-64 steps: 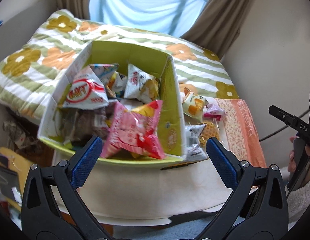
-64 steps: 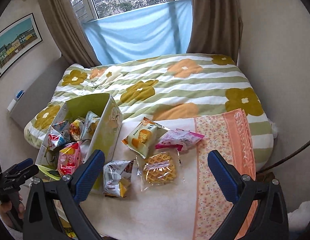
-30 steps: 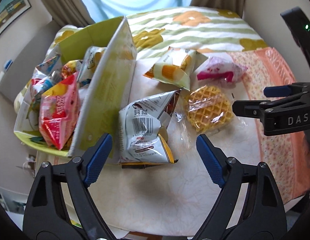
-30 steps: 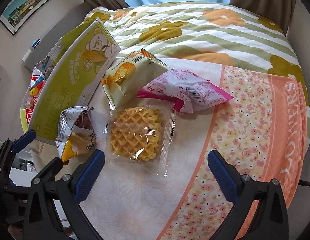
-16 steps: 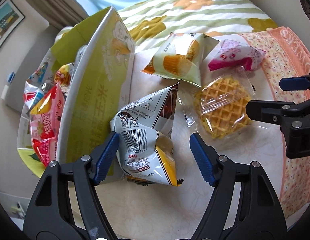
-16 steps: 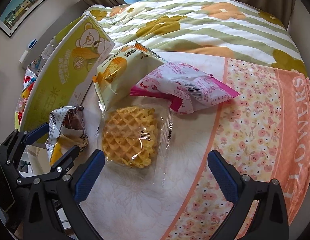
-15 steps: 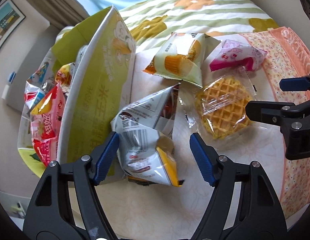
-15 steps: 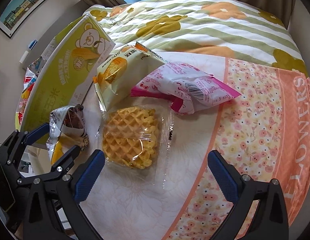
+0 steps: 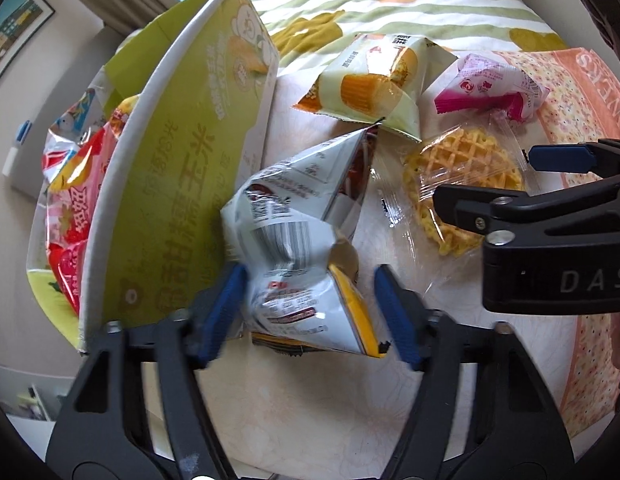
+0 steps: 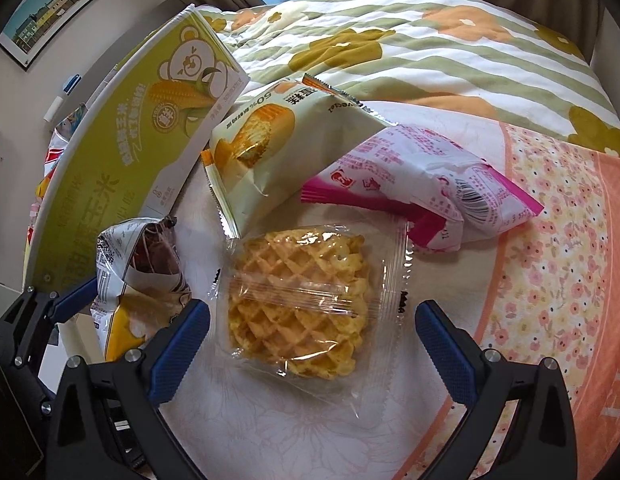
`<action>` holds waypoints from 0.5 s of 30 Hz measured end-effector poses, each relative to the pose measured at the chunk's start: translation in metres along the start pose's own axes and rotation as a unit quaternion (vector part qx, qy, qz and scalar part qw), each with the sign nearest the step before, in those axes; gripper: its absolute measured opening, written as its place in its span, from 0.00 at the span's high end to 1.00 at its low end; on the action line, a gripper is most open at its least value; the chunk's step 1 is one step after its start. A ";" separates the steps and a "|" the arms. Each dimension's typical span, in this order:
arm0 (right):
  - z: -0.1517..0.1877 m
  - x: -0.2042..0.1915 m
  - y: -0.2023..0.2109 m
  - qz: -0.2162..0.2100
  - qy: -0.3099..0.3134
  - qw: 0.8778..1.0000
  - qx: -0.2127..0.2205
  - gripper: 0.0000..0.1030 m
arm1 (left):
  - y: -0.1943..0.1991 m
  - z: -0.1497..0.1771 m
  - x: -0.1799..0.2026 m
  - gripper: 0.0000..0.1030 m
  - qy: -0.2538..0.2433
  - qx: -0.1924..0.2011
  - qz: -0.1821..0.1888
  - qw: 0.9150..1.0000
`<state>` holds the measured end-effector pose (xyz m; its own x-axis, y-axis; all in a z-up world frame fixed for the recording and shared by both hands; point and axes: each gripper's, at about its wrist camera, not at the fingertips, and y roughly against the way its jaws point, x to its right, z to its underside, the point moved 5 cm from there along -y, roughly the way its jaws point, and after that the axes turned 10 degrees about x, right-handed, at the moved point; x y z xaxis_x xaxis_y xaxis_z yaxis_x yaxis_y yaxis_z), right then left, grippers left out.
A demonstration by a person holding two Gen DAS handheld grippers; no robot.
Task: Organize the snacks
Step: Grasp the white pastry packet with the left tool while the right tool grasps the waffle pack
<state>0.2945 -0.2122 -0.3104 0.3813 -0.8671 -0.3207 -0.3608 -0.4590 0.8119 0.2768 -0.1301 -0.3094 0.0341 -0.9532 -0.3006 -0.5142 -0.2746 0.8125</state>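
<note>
Left gripper [image 9: 310, 312] was closing around silver snack bag [image 9: 301, 248] beside the green snack box [image 9: 181, 184], not yet clamped. Right gripper [image 10: 312, 344] stayed released over wrapped waffle [image 10: 297, 304] on the bed [image 10: 390, 40].

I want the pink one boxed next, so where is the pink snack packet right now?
In the right wrist view the pink snack packet lies on the bed right of centre, above the wrapped waffle, with the pale green cake packet overlapping its left end.
</note>
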 end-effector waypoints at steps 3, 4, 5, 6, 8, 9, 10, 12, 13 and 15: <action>-0.001 -0.005 -0.008 0.009 0.007 1.000 0.003 0.01 | 0.001 0.002 -0.005 0.51 0.019 0.004 0.013 1.000; -0.001 -0.006 -0.010 0.011 0.009 1.000 0.004 0.01 | 0.002 0.003 -0.006 0.52 0.023 0.006 0.017 1.000; -0.001 -0.006 -0.013 0.012 0.011 1.000 0.004 0.01 | 0.003 0.003 -0.006 0.53 0.026 0.006 0.022 0.999; 0.000 -0.007 -0.016 0.014 0.015 1.000 0.001 0.01 | 0.003 0.004 -0.006 0.53 0.026 0.006 0.026 0.999; 0.001 -0.012 -0.018 0.023 0.033 0.999 0.009 0.01 | 0.005 0.006 -0.006 0.53 0.030 0.007 0.033 0.999; 0.001 -0.015 -0.020 0.023 0.039 0.999 0.010 0.01 | 0.006 0.007 -0.006 0.53 0.032 0.006 0.036 0.999; 0.000 -0.017 -0.020 0.024 0.043 0.999 0.013 0.01 | 0.006 0.007 -0.006 0.54 0.032 0.006 0.037 0.999; 0.000 -0.017 -0.021 0.022 0.045 0.999 0.017 0.01 | 0.008 0.008 -0.005 0.54 0.031 0.006 0.039 0.999; 0.000 -0.017 -0.021 0.022 0.046 0.999 0.019 0.01 | 0.009 0.009 -0.004 0.54 0.031 0.007 0.042 0.999; 0.003 -0.016 -0.018 0.025 0.052 0.998 0.021 0.07 | 0.014 0.010 -0.006 0.54 0.038 0.010 0.051 0.998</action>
<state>0.2921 -0.1905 -0.3214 0.4470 -0.8654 -0.2262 -0.4157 -0.4250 0.8041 0.2609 -0.1273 -0.3011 0.0448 -0.9829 -0.1786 -0.5351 -0.1746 0.8266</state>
